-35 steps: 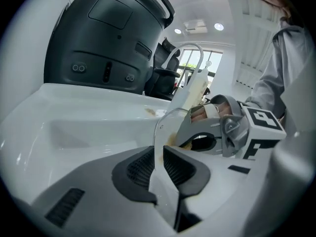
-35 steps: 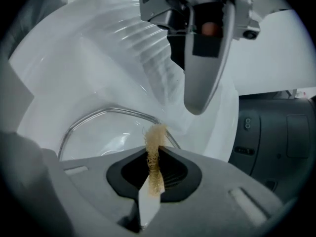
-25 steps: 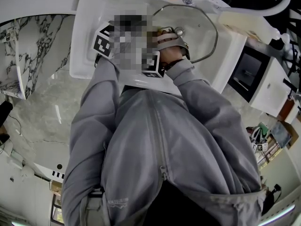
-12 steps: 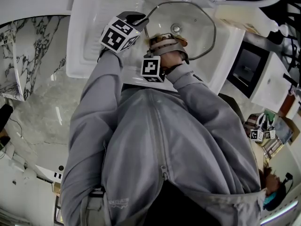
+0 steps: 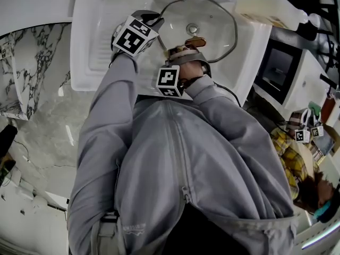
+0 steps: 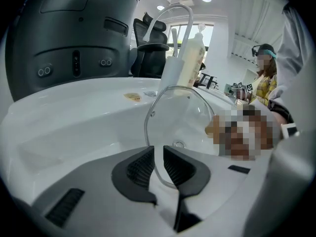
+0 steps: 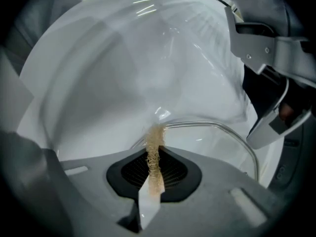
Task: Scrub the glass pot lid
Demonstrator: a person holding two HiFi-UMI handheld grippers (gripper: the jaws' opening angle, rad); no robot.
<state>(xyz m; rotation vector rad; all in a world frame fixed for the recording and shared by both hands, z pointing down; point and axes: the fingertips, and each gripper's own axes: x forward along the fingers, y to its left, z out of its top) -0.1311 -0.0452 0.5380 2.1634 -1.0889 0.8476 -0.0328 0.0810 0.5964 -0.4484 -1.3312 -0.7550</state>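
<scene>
The glass pot lid (image 5: 215, 21) sits tilted in the basin at the right end of the white sink (image 5: 95, 41), and in the head view it fills most of that basin. Your left gripper (image 5: 153, 20) meets the lid at its left rim. Your right gripper (image 5: 184, 51) comes in near the lid's middle with a tan scrub pad (image 5: 195, 41) at its tip. I take it that 1 tool steadies the lid while the other works on it. In the left gripper view, the 2 jaws of your left gripper (image 6: 158, 154) stand only a narrow slit apart. The metal rim of the lid (image 6: 185, 117) runs through that slit, so you have the lid pinched by its edge. That grip props the lid up off the sink (image 6: 74, 117) and leaves both glass faces free to reach. In the right gripper view, your right gripper (image 7: 154, 157) is clamped tight on the scrub pad (image 7: 154, 147), which shows edge-on as a thin fibrous strip sticking out past the pads. Its free end reaches the lid (image 7: 212, 144) at the rim, though I can't tell whether it presses on the glass. Holding the pad by 1 end likely lets the loose part do the rubbing.
</scene>
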